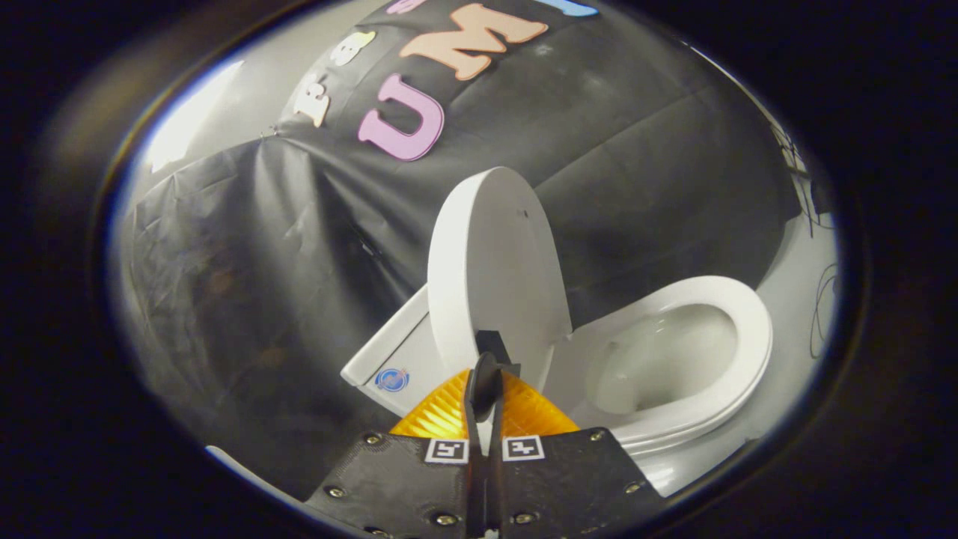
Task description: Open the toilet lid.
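Your gripper (490,374) has its fingers drawn together with barely a slit between them, and the tips sit against the lower edge of the toilet lid (494,262), which stands just ahead of them. Whether they pinch that edge or merely touch it, you cannot tell from here, so treat the hold as uncertain.

Already raised, the lid is close to upright, rising directly beyond the fingers with the black cloth wall (644,172) behind it. Off to the right of the fingers lie the seat (748,329) and the open bowl (658,359); the tank (389,359) sits low to their left.

By the look of it, the lifting is nearly done. Ease the lid past its balance point so it leans back and rests there. Keep any push slow and in line with the hinge swing, not sideways. Only part the fingers once the lid seems settled, then draw straight back; a hasty release risks it dropping onto the seat.
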Tool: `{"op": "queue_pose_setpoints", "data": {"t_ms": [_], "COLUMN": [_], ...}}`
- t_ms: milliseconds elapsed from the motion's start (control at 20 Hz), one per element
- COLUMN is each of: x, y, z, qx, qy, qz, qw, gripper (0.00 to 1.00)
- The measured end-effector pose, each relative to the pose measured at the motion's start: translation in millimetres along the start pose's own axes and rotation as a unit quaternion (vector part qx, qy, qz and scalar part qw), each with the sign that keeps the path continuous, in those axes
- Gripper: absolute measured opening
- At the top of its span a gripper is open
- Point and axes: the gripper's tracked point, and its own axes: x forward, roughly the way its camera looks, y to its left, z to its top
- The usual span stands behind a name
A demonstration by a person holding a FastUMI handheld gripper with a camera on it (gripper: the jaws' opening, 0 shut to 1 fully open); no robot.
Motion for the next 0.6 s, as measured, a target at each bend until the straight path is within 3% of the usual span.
{"op": "queue_pose_setpoints", "data": {"t_ms": [600], "x": [20], "y": [38], "z": [-5], "qx": [-0.032], "qy": [-0.009], "qz": [0.003], "qw": [0.999], "gripper": [0.02]}}
